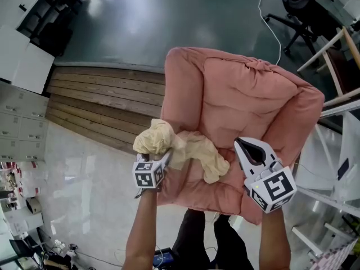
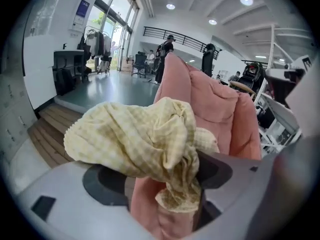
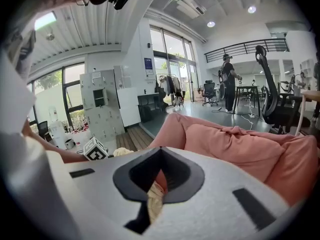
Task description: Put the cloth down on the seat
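Note:
A crumpled pale yellow checked cloth (image 1: 188, 149) lies on the front left of the pink cushioned seat (image 1: 253, 94), one end bunched over the seat's left arm. My left gripper (image 1: 167, 158) is at that bunched end. In the left gripper view its jaws stand wide apart, and the cloth (image 2: 135, 139) lies loosely across and between them, in front of the seat (image 2: 220, 109). My right gripper (image 1: 238, 142) hovers over the seat's front right with its jaws together and nothing in them. Through the right gripper (image 3: 160, 150) a strip of cloth (image 3: 155, 204) shows below.
A wooden step platform (image 1: 101, 100) lies left of the seat, with white lockers (image 1: 17, 117) beyond it. A black office chair (image 1: 298, 10) and a white cable (image 1: 270, 24) are on the grey floor behind. A white frame (image 1: 337, 108) stands close on the right.

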{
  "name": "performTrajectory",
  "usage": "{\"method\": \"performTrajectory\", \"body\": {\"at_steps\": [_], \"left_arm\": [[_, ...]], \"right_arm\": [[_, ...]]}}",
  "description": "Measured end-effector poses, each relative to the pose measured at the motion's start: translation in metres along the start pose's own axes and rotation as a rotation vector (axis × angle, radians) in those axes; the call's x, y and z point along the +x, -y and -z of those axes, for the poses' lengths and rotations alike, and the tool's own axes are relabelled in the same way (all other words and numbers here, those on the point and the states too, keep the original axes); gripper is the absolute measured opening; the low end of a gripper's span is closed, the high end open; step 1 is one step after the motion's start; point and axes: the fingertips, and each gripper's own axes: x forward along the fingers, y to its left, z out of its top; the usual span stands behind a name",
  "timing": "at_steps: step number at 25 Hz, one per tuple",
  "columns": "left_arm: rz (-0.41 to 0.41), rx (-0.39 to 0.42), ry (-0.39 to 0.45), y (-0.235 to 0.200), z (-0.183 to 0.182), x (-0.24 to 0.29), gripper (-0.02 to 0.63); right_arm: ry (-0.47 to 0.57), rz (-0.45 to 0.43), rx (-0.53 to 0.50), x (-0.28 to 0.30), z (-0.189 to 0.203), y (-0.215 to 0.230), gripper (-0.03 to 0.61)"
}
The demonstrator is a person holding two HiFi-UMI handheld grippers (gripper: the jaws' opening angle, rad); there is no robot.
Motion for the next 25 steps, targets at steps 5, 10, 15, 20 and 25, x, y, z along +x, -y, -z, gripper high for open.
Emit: {"method": "performTrajectory", "body": {"at_steps": [5,10,15,20,25], "left_arm": [[-0.057,0.040,-0.018,-0.002,0.010,-0.025,0.365],[-0.140,0.238,-0.001,0.004,-0.002,-0.056,0.364],[-0.183,0.331,0.016,0.009,-0.025,-0.084,0.364],[-0.158,0.359,0.108,0.035,-0.069,-0.110,0.364],[-0.114,0.374,0.229,0.074,-0.115,-0.149,0.364]], "right_arm": [[0.013,-0.004,-0.014,-0.012,-0.011,-0.004,-0.008],[0.031,-0.011,-0.032,-0.026,-0.027,-0.008,-0.008],[0.056,-0.013,-0.054,-0.043,-0.046,-0.012,-0.008],[0.078,-0.012,-0.070,-0.061,-0.065,-0.014,-0.008],[0.102,-0.014,-0.092,-0.085,-0.089,-0.022,-0.008]]}}
